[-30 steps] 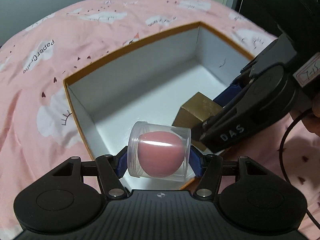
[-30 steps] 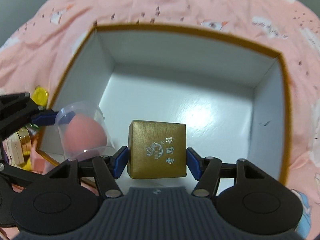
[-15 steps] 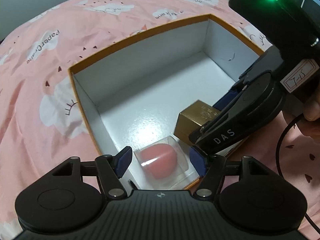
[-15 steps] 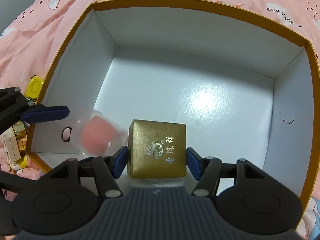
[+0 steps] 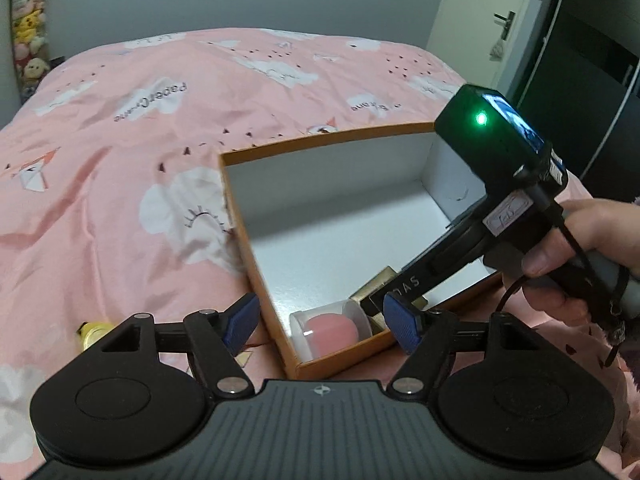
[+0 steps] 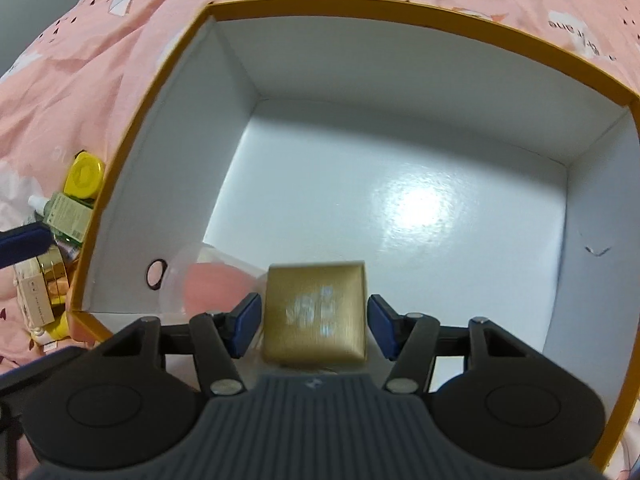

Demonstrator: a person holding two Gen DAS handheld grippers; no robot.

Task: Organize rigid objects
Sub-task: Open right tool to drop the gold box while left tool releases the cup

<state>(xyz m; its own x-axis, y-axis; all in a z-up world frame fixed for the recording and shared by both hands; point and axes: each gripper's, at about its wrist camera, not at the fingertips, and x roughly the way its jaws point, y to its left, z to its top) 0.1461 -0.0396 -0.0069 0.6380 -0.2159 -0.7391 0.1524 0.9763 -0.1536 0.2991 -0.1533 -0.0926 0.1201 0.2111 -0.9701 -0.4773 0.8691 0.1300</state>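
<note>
An orange-rimmed white box lies open on the bed. A clear capsule with a pink sponge lies on its side in the box's near corner. My left gripper hangs above and short of that corner with its jaws opening and nothing between them. The gold cube box sits low in the orange box beside the capsule, blurred. My right gripper points down over it with its jaws closing. The cube is between the pads, with a thin gap on each side.
A pink bedspread surrounds the box. Small bottles, a yellow lid and little cartons are piled against the outside of its left wall. A hand holds the right gripper's handle. Door and dark wardrobe stand at far right.
The left gripper let go of the capsule, which dropped into the box's near corner, then opened wider, rose and drew back. The gold cube sank away from the right pads.
</note>
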